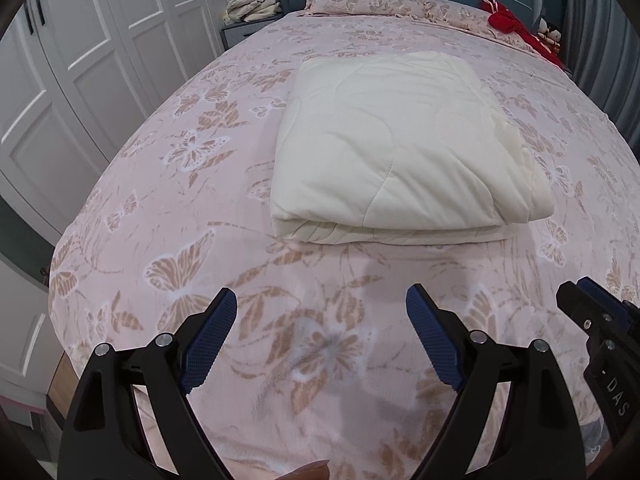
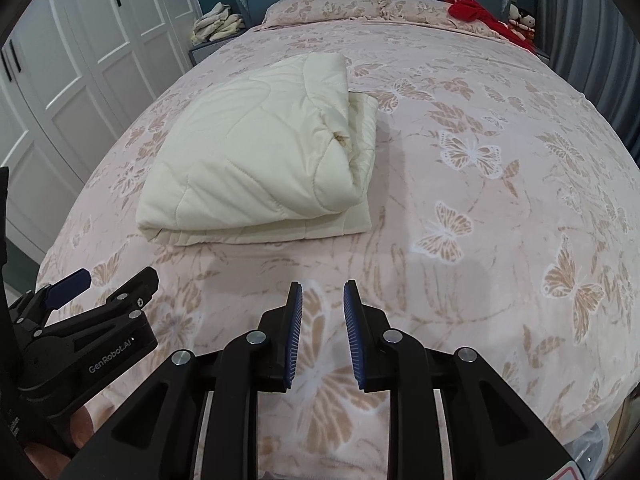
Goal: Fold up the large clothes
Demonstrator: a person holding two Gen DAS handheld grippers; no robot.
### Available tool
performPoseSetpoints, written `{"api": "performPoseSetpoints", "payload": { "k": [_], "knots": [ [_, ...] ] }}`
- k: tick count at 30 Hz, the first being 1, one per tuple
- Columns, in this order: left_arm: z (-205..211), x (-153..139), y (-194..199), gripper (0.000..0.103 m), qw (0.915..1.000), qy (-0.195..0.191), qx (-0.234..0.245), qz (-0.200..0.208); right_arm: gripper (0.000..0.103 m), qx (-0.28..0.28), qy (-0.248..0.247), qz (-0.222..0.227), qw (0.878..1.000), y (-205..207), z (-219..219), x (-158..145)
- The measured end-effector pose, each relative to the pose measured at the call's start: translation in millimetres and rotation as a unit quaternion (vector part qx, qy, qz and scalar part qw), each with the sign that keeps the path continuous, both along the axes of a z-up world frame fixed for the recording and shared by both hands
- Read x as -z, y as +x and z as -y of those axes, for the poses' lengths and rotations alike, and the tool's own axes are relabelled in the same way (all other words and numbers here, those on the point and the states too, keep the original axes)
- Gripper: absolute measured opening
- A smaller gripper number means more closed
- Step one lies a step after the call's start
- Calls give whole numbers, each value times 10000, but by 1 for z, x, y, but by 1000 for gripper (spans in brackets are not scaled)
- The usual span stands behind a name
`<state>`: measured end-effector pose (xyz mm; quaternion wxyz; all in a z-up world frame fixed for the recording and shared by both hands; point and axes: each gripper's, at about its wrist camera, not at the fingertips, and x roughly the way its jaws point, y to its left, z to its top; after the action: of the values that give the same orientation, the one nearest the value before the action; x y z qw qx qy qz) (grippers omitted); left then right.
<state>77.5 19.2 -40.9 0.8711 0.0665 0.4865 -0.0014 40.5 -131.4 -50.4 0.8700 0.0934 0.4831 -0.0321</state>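
A cream quilted blanket point(image 1: 400, 152) lies folded into a thick rectangle in the middle of the bed, its layered edges facing me. In the right wrist view the blanket point(image 2: 256, 152) is up and to the left, its right end bulging open. My left gripper point(image 1: 320, 292) hovers over the bedspread short of the blanket, open wide, with nothing between its blue pads. My right gripper point(image 2: 323, 284) is beside it, also short of the blanket; its pads stand a narrow gap apart with only the bedspread behind them. Each gripper shows in the other's view: the right gripper point(image 1: 576, 292), the left gripper point(image 2: 114, 276).
The bed has a pink butterfly-print cover point(image 1: 160, 200) and matching pillows point(image 1: 360, 2) by a blue headboard. A red garment point(image 1: 508, 20) lies at the far right corner. White wardrobe doors point(image 1: 80, 60) line the left side. A nightstand holds a pile of pale cloth point(image 1: 252, 6).
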Motion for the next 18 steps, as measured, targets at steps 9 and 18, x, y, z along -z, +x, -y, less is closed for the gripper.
{"api": "performPoseSetpoints", "payload": {
  "k": [9,18],
  "knots": [
    [-1,1,-2,84,10000,-6,-17,4,22,-57,-33,-14,10000,-4,-7,2],
    [-1,2,-6,84,10000,6,-25,12,28,-81,-80,30,9999,-8,-12,2]
  ]
}}
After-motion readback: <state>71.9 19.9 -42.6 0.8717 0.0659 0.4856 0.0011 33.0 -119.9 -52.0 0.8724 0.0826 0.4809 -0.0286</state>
